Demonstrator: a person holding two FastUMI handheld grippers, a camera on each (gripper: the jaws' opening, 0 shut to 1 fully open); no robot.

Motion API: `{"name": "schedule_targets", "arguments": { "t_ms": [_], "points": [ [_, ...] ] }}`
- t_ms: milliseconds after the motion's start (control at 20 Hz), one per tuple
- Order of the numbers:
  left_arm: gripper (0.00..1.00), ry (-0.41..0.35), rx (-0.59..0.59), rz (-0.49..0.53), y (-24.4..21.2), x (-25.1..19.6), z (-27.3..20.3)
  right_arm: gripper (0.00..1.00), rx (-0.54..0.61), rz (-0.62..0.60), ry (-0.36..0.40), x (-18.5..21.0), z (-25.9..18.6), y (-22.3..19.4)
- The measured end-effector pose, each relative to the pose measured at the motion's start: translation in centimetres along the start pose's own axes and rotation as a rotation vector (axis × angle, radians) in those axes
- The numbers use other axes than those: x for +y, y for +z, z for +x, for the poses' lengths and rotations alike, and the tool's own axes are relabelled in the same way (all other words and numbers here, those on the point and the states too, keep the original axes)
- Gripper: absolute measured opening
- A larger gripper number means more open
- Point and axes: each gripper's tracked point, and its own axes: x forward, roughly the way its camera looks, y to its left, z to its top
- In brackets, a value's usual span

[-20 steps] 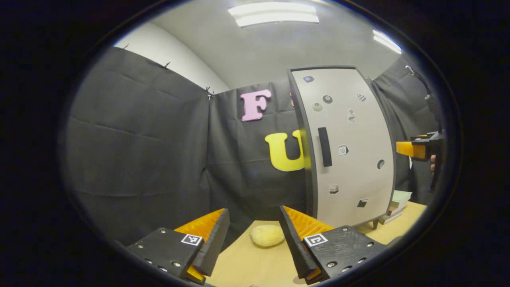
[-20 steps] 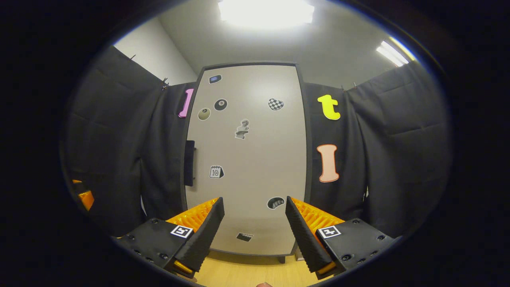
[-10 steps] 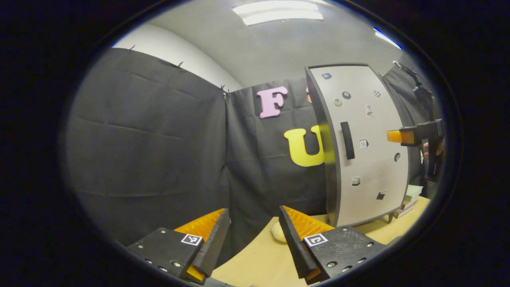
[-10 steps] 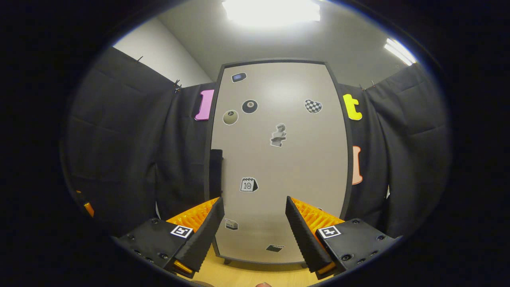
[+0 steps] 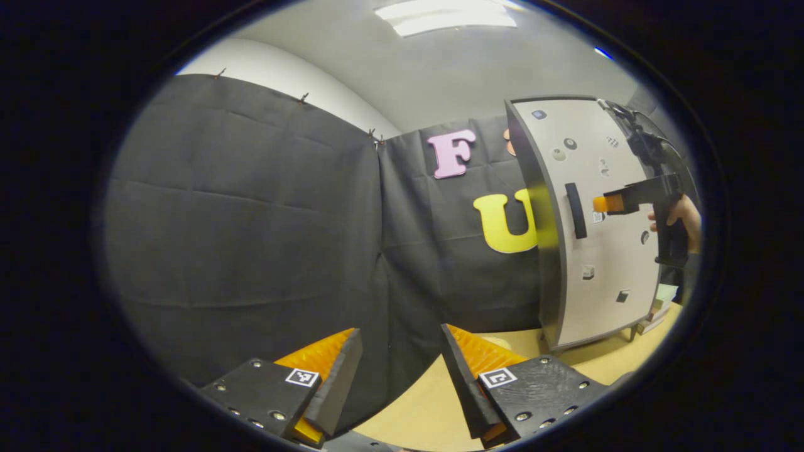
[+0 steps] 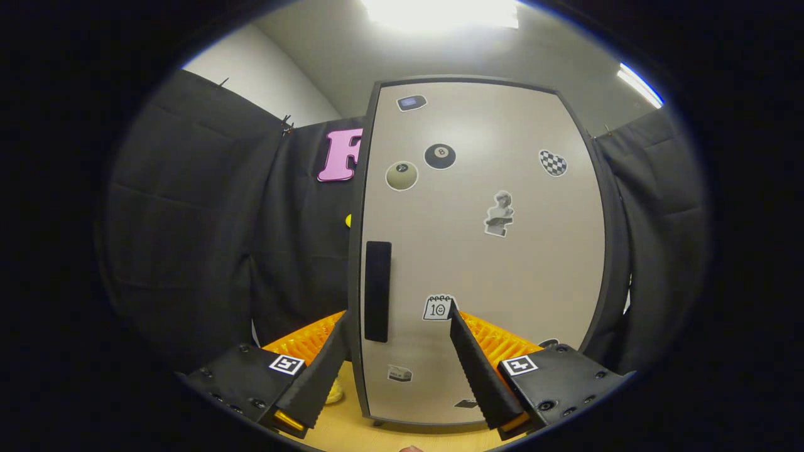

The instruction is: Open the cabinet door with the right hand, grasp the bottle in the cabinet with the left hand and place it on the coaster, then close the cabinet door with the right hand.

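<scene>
In the left gripper view, the left gripper sits nearest, its jaws spread wide with nothing between them, held above the near edge of a pale wooden table. Just past the inner side of its right finger, a sliver of a pale yellowish pad lies on the table; it is mostly hidden, so whether it is the coaster cannot be told. Farther on, at the right, the cabinet stands on short legs on the table with its door closed, a dark upright handle near the door's left edge and small stickers scattered over its light face. The right gripper, held by a hand, reaches toward the door from the right and stops just beside the handle, apart from it. In the right gripper view, the right gripper has its jaws wide open and empty, with the handle straight ahead and slightly above its left finger. The door is shut here too, so the bottle is out of sight and its place inside cannot be told. A stack of books lies on the table behind the cabinet's right side.
</scene>
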Motion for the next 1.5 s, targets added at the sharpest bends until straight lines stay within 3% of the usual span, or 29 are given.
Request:
{"name": "schedule_targets", "arguments": {
  "t_ms": [300,700,850,900,1000,1050,1100,1150,1300,1500],
  "points": [
    [0.77,0.042,0.037,-0.004,-1.7,4.1,-0.9,0.97,0.044,0.01,-0.015,1.8,4.2,0.1],
    [0.75,0.085,0.057,-0.01,-2.6,6.7,-0.9,0.97,0.118,0.029,-0.016,3.0,8.3,-0.9],
    [0.77,0.084,0.063,-0.009,-2.8,6.7,-0.8,0.8,0.103,0.039,-0.034,2.8,9.2,-0.4],
    [0.77,0.084,0.063,-0.01,-2.9,6.8,-0.8,0.59,0.101,0.042,-0.05,2.4,9.4,-0.2],
    [0.77,0.08,0.062,-0.018,-2.9,6.7,-0.7,0.4,0.116,0.049,-0.046,2.5,9.5,-0.4],
    [0.77,0.078,0.061,-0.021,-2.9,6.7,-0.6,0.41,0.118,0.059,-0.053,2.6,9.7,-0.4],
    [0.77,0.075,0.06,-0.022,-2.8,6.7,-0.5,0.33,0.126,0.05,-0.061,2.4,9.6,-0.4],
    [0.77,0.073,0.058,-0.021,-2.7,6.6,-0.4,0.36,0.129,0.053,-0.067,2.5,9.2,-0.4],
    [0.77,0.064,0.051,-0.022,-2.6,6.3,-0.2,0.17,0.146,0.042,-0.06,2.5,9.2,-0.5],
    [0.75,0.036,0.041,-0.03,-2.2,5.3,0.7,0.19,0.148,0.041,-0.019,2.7,8.2,-0.4]
  ]
}}
